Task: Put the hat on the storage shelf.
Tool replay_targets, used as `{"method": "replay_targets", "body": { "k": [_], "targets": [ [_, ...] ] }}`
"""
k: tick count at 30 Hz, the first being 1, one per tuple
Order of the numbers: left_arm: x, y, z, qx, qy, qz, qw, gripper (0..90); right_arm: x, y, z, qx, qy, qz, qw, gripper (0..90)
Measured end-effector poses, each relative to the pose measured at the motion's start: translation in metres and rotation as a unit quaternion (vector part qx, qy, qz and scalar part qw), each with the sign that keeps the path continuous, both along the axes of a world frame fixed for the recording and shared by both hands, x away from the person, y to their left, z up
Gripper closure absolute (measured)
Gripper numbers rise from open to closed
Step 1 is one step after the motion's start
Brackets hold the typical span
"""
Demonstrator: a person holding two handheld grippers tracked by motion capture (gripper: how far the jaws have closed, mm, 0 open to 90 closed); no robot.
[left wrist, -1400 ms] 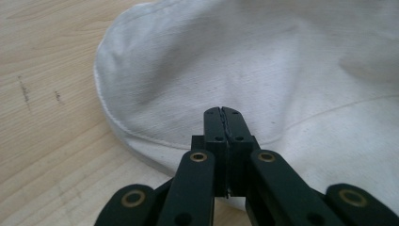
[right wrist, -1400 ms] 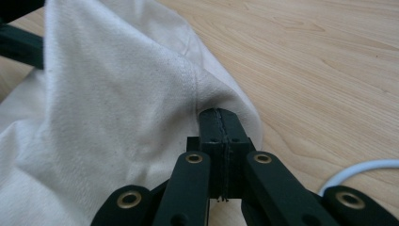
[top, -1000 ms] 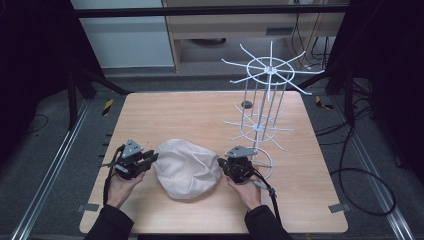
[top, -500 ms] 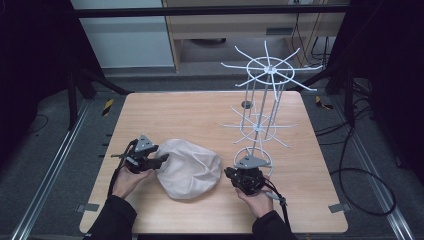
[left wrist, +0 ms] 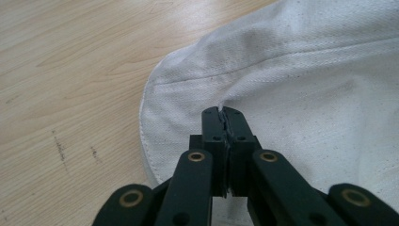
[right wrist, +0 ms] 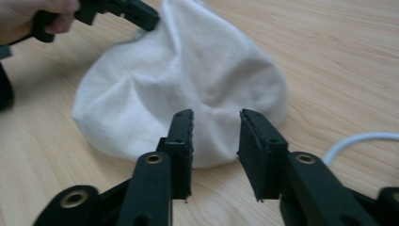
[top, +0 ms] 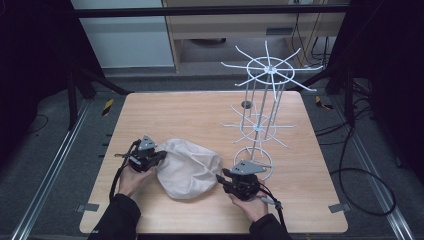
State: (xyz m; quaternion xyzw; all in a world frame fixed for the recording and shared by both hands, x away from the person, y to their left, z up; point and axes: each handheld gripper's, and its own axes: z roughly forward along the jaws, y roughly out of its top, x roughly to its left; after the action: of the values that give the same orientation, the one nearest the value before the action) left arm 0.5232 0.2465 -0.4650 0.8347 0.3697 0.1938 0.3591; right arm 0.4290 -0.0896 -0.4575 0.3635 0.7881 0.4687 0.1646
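the white cloth cap lies near the front of the table, with bare wood behind it and the white wire rack standing well apart to its right. the left hand-held gripper has just closed, pinching a fold of cap fabric near the stitched brim. the right hand-held gripper, jaws just parted with nothing between them, sits just short of the cap's near edge.

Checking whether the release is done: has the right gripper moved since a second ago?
Yes. The right gripper has backed off the white cloth hat toward the table's near edge, away from the white wire rack's base ring; its jaws have been opening, nothing between them.
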Motion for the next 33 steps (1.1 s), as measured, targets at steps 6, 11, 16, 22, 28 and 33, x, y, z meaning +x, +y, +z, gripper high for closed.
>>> {"method": "replay_targets", "body": {
  "k": [6, 11, 16, 22, 28, 33],
  "targets": [
    [-0.004, 0.003, 0.005, -0.007, 0.0, 0.003, 1.0, 90.0, 0.001, 0.025, -0.006, -0.001, -0.007, 0.023, 0.9997, 65.4],
    [-0.014, 0.013, 0.011, -0.009, 0.003, 0.012, 0.9999, 90.0, 0.009, 0.035, -0.012, -0.025, -0.007, 0.0, 0.9997, 87.2],
    [-0.037, 0.032, 0.016, -0.012, 0.012, 0.021, 0.9996, 90.0, 0.022, 0.044, -0.009, -0.027, -0.027, -0.015, 0.9992, 88.4],
    [-0.064, 0.039, 0.017, -0.013, 0.018, 0.026, 0.9994, 90.0, 0.034, 0.055, -0.01, -0.037, -0.042, -0.035, 0.9978, 88.1],
    [-0.094, 0.036, 0.017, -0.011, 0.013, 0.028, 0.9995, 90.0, 0.045, 0.063, -0.014, -0.042, -0.042, -0.048, 0.9971, 87.1],
    [-0.099, 0.034, 0.018, 0.001, -0.001, 0.024, 0.9997, 86.8, 0.044, 0.061, -0.012, -0.044, -0.046, -0.045, 0.9969, 81.9]
  ]
}}
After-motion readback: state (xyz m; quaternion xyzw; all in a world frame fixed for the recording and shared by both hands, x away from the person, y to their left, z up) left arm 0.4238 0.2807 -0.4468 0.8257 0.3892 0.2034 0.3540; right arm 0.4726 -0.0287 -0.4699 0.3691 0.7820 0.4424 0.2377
